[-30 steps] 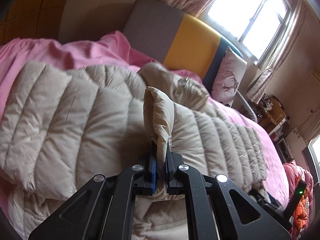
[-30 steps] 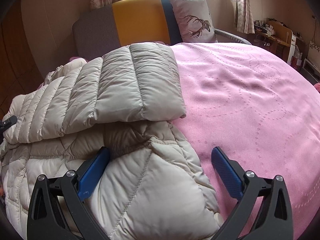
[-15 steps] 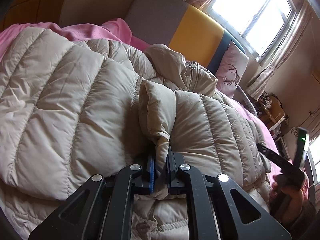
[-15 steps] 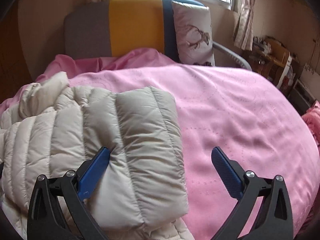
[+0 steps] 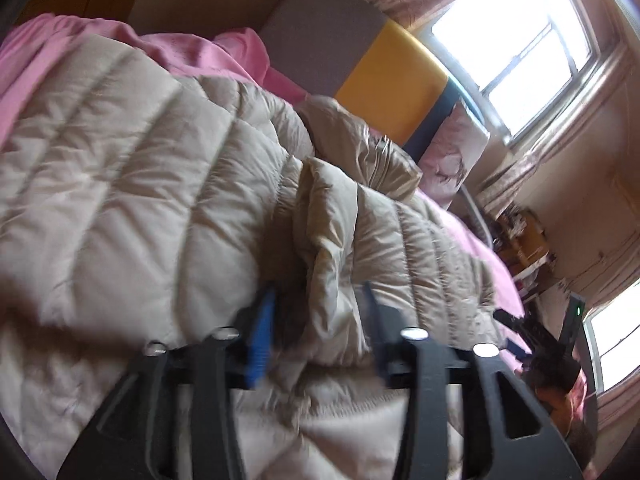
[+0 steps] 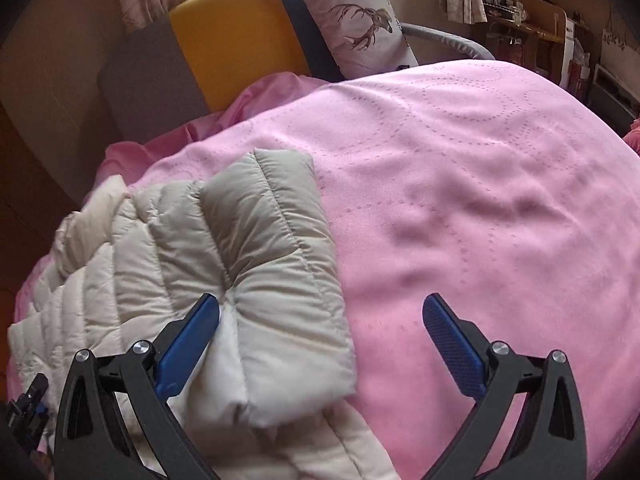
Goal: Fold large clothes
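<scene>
Left claw (image 5: 316, 320) opening, jacket (image 5: 140, 184) fold between jaws at 12 o'clock; right claw (image 6: 320, 340) spread, jacket at 10 o'clock.

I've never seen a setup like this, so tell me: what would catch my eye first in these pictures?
A puffy beige jacket lies folded on a pink bedspread, filling the left side of the bed. The left gripper is opening around a fold of it; the right gripper hangs open over its edge. Behind stands a grey and yellow headboard with a deer pillow.
</scene>
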A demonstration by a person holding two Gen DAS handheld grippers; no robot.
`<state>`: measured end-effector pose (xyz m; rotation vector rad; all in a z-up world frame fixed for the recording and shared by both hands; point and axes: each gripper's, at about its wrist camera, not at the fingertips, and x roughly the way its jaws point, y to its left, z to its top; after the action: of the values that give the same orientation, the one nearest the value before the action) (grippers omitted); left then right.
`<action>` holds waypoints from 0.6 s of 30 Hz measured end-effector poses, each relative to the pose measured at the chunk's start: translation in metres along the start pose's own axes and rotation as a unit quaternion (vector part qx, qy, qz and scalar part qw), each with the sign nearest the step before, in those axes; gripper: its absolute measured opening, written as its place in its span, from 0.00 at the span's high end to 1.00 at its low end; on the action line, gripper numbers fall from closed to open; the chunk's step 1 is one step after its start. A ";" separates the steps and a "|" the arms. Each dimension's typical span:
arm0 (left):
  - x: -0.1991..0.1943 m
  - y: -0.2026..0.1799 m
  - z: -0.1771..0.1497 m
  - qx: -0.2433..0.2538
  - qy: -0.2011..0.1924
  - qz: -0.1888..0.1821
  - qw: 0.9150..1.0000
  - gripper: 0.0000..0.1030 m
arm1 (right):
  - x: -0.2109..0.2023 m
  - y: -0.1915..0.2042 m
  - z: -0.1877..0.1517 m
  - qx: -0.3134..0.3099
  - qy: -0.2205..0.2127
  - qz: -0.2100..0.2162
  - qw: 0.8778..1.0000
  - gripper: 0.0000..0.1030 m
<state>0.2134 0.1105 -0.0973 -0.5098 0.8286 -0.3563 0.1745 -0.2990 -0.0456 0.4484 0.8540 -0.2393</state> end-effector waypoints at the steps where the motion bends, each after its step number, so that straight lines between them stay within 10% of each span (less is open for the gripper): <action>1: -0.011 0.000 -0.004 0.001 -0.013 0.005 1.000 0.37 | -0.014 -0.001 -0.003 -0.006 -0.008 0.011 1.000 0.02; 9: -0.088 0.024 -0.061 0.037 -0.029 0.070 0.996 0.35 | -0.081 -0.036 -0.061 -0.055 -0.007 0.045 0.997 0.02; 18: -0.165 0.058 -0.112 0.066 -0.040 0.099 0.992 0.35 | -0.102 -0.086 -0.120 -0.031 0.039 0.117 0.992 0.28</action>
<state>0.0294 0.2066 -0.0929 -0.3130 0.7650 -0.2054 -0.0039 -0.3157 -0.0600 0.4976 0.8736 0.0214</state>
